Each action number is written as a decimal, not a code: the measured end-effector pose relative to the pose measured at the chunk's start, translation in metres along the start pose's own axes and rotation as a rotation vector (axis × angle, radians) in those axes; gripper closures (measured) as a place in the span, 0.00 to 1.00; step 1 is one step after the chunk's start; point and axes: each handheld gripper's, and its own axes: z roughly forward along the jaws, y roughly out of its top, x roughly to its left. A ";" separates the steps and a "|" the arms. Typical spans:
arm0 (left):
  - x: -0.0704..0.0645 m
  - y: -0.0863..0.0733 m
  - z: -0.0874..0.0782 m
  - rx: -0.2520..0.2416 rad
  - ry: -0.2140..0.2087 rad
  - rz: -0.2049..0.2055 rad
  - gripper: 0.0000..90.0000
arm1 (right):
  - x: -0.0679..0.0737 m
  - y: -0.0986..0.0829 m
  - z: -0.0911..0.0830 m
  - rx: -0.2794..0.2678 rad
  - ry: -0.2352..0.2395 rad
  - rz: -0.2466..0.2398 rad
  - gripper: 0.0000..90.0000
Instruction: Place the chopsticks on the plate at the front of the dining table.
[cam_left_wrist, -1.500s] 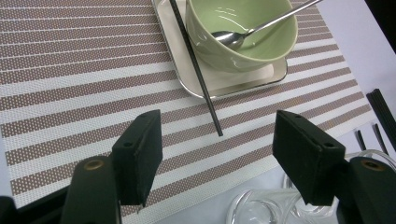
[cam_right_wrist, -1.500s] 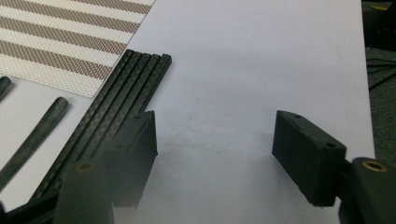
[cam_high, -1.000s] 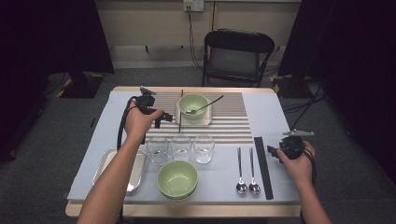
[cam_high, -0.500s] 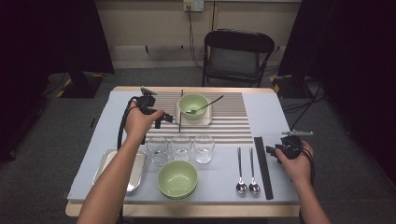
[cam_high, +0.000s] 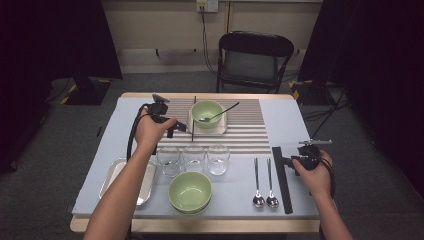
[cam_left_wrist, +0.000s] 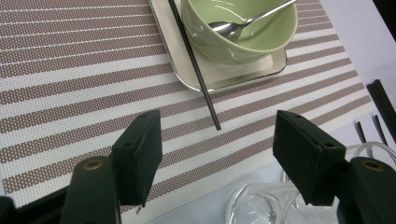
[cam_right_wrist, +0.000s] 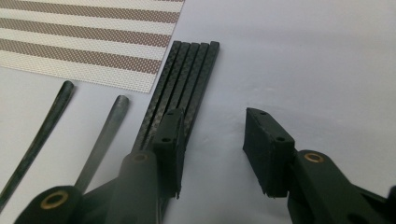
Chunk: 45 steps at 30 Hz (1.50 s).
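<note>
Both grippers are standing released: left gripper is hovering over the striped placemat facing the lone chopstick leaning on the tray, while right gripper is nearing the chopstick bundle on the surface. Next I judge I must pinch one stick.

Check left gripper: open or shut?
Open. The left gripper has black jaws spread wide over the striped placemat, nothing between them.
</note>
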 end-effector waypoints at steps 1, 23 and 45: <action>-0.001 0.000 0.000 0.001 0.003 -0.002 0.37 | 0.000 0.000 0.000 -0.002 0.003 0.000 0.65; -0.005 0.001 0.000 0.004 -0.006 0.007 0.37 | 0.006 0.002 0.001 0.003 0.004 -0.025 0.72; -0.008 0.002 0.001 0.010 -0.009 0.018 0.37 | 0.007 0.002 0.002 0.002 0.011 -0.022 0.75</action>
